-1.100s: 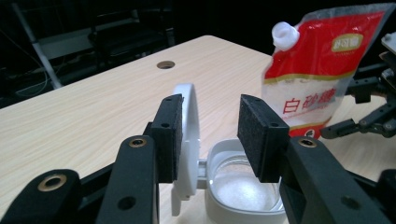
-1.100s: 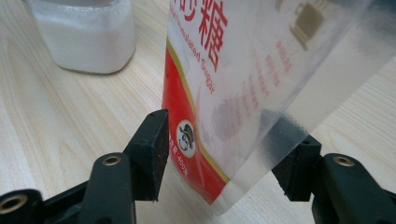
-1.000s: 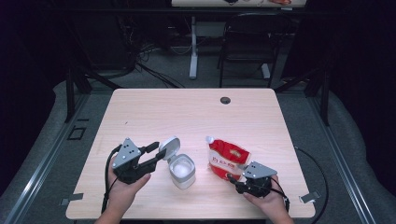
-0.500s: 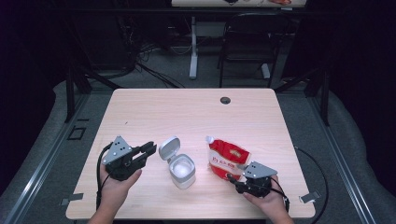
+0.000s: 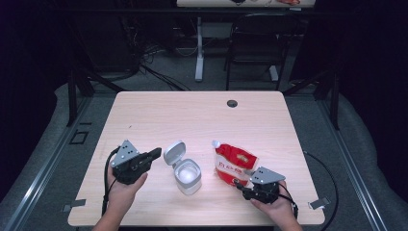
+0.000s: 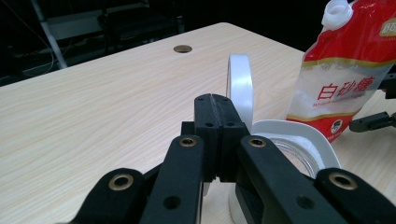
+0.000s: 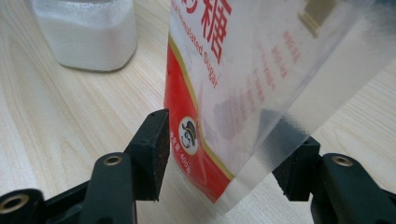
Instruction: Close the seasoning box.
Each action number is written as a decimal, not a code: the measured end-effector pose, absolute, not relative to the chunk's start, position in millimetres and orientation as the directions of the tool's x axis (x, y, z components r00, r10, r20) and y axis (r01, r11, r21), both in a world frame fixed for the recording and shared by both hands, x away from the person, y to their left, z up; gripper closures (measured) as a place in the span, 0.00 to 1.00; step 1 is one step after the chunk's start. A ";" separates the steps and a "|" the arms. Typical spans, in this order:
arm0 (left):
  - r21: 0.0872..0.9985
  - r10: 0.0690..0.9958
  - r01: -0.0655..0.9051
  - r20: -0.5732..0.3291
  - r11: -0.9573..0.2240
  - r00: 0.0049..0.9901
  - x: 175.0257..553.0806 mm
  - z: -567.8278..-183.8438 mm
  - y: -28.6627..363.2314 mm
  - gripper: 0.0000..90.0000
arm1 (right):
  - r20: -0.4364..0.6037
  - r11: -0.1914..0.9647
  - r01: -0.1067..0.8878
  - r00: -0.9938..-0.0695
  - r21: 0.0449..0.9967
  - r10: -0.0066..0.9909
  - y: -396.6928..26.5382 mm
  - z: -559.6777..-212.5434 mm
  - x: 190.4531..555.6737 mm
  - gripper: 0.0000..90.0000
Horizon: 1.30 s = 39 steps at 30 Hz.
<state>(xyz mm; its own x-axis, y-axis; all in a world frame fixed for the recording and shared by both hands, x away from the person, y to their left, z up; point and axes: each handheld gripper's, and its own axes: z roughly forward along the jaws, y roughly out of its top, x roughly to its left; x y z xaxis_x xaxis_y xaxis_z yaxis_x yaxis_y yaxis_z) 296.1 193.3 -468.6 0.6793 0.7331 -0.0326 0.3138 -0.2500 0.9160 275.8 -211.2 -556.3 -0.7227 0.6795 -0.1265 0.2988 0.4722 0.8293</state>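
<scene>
The left gripper (image 5: 155,154) lies low over the worktop (image 5: 192,115), held in the person's left hand (image 5: 122,190). Its fingers (image 6: 205,126) have just been closing and now meet flat against each other, with nothing between them. The tips point toward the jar (image 5: 187,175) and stop just short of its lid (image 5: 173,153); no contact is visible.

The jar stands upright near the front centre of the worktop. It is white and translucent, with a white granular fill showing through its wall in the right gripper view. The hinged lid is swung open and stands nearly upright at the jar's rear left. In the left gripper view, the lid (image 6: 240,86) rises directly behind the closed fingertips, with the jar rim (image 6: 299,135) to its right.

The pouch (image 5: 233,162) stands just right of the jar, apart from it. It is red and clear, printed with red characters, and its white spout (image 5: 216,143) at the top is tilted toward the jar.

The right gripper (image 5: 242,185) is at the pouch's lower front corner, held in the right hand (image 5: 274,204). In the right gripper view its fingers (image 7: 152,149) sit at a medium gap, one on each side of the pouch's bottom edge (image 7: 219,186). Whether the pads press on the film cannot be determined.

A round grommet (image 5: 232,103) is set near the worktop's far edge.
</scene>
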 end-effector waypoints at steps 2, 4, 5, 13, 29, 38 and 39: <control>0.915 0.733 0.315 -0.033 -0.251 0.680 296.9 -469.5 191.6 1.00 | -0.126 0.473 0.300 -0.723 0.828 0.679 -211.2 -556.8 275.9 0.49; 0.914 0.730 0.317 -0.034 -0.253 0.683 297.5 -469.8 190.3 1.00 | -0.131 0.479 0.298 -0.724 0.826 0.677 -211.3 -556.8 275.9 0.49; 0.915 0.728 0.316 -0.035 -0.252 0.684 297.7 -470.1 189.6 1.00 | -0.131 0.479 0.298 -0.725 0.826 0.677 -211.5 -556.7 275.8 0.49; 0.911 0.724 0.318 -0.032 -0.262 0.689 296.5 -472.3 186.2 1.00 | -0.132 0.477 0.297 -0.723 0.827 0.678 -212.9 -555.9 275.9 0.49; 0.909 0.711 0.310 -0.022 -0.279 0.703 292.8 -472.2 180.8 1.00 | -0.132 0.478 0.296 -0.724 0.827 0.677 -213.3 -554.9 276.0 0.49; 0.906 0.692 0.304 -0.019 -0.293 0.721 288.4 -473.2 172.7 1.00 | -0.134 0.479 0.295 -0.724 0.826 0.677 -213.2 -554.9 276.1 0.49; 0.905 0.690 0.303 -0.014 -0.299 0.724 288.0 -473.5 171.7 1.00 | -0.134 0.479 0.295 -0.723 0.827 0.678 -213.2 -554.8 276.2 0.49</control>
